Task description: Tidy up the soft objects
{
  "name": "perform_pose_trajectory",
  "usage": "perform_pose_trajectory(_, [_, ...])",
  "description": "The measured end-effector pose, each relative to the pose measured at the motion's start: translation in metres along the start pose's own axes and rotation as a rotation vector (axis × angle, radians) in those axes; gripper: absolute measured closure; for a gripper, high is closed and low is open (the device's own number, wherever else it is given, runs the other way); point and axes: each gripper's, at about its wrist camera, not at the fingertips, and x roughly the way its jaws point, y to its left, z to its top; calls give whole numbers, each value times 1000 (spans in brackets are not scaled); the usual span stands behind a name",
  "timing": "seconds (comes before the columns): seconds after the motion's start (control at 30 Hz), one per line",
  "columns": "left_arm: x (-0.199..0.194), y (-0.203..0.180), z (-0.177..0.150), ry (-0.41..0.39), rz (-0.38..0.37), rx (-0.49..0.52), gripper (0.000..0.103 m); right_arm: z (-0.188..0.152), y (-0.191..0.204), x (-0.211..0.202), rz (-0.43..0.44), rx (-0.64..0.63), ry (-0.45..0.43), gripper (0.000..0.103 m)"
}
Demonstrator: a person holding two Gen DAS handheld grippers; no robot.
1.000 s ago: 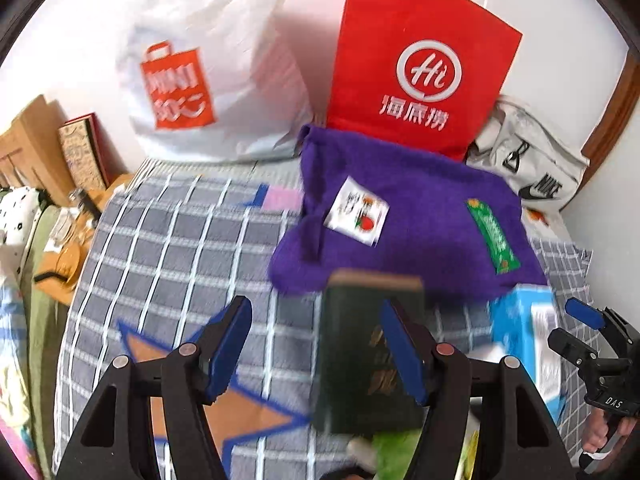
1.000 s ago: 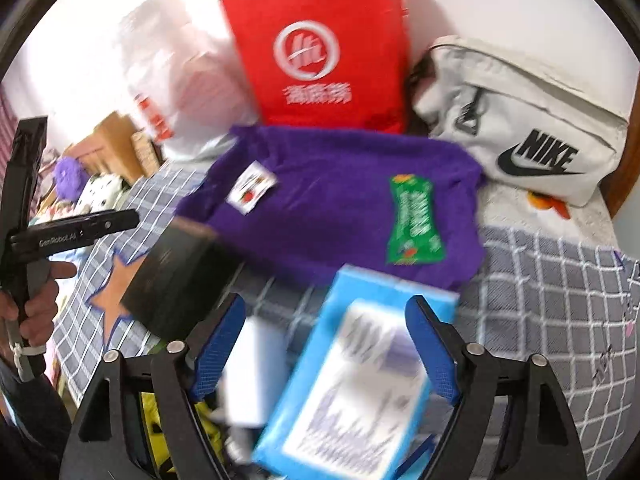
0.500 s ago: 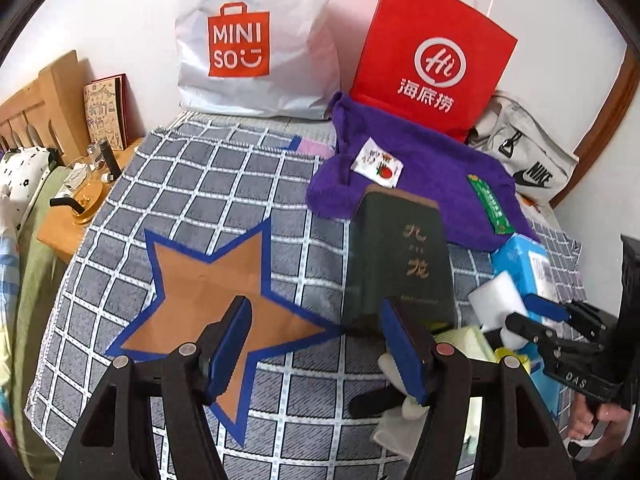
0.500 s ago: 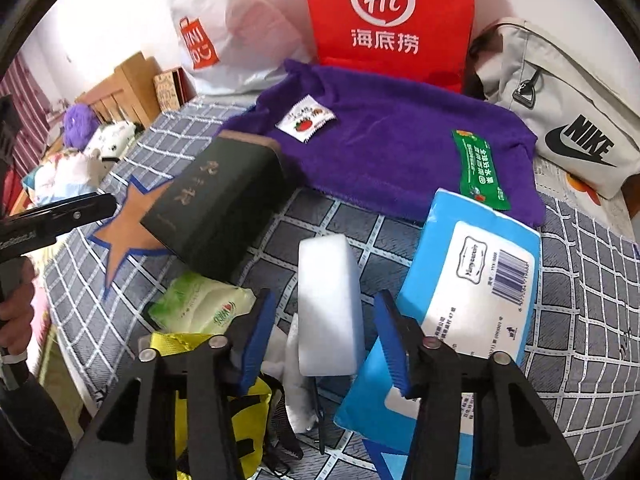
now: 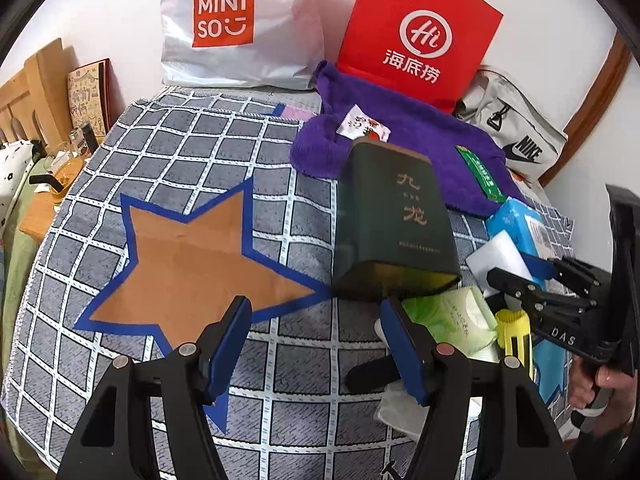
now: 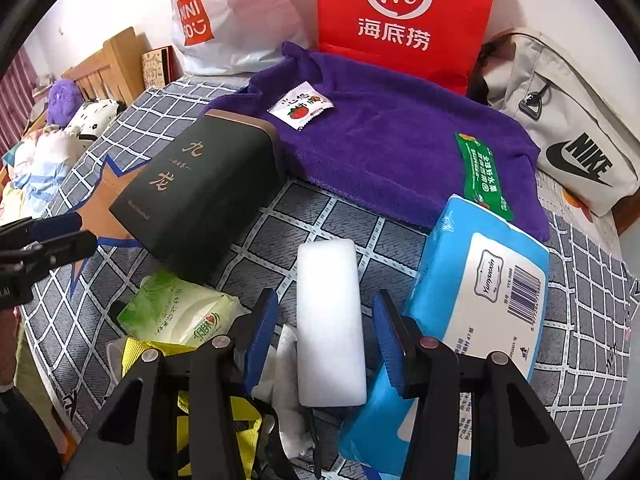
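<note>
A white sponge block (image 6: pixel 331 320) lies on the checked cloth between the open fingers of my right gripper (image 6: pixel 326 338), which do not touch it. The sponge also shows in the left wrist view (image 5: pixel 496 260). Beside it lie a blue tissue pack (image 6: pixel 476 304), a green wet-wipe pack (image 6: pixel 180 312), a dark green tin (image 6: pixel 204 192) and a purple towel (image 6: pixel 392 140). My left gripper (image 5: pixel 316 344) is open and empty over the cloth, just in front of the tin (image 5: pixel 394 216). The right gripper (image 5: pixel 532 272) shows at the right of the left wrist view.
A white Miniso bag (image 5: pixel 240 20), a red paper bag (image 5: pixel 416 36) and a grey Nike bag (image 6: pixel 568 120) stand along the back wall. Two small packets lie on the towel. A yellow strap (image 6: pixel 216 408) lies near the right gripper. A wooden headboard and clutter are at left.
Both grippers have pulled back and down from the pile. The right gripper has narrowed and come to sit around the white sponge. The left gripper stays open.
</note>
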Motion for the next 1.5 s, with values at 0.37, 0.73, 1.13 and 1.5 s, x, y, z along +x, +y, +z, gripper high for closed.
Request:
perform_pose_trajectory(0.37, [-7, -7, -15, 6, 9, 6, 38, -2, -13, -19, 59, 68, -61, 73])
perform_pose_trajectory(0.73, [-21, -32, -31, 2, -11, 46, 38, -35, -24, -86, 98, 150, -216, 73])
perform_pose_trajectory(1.13, [-21, -58, -43, 9, -43, 80, 38, -94, -40, -118, 121, 158, -227, 73])
perform_pose_trajectory(1.5, [9, -81, -33, 47, -92, 135, 27, -138, -57, -74, 94, 168, -107, 73])
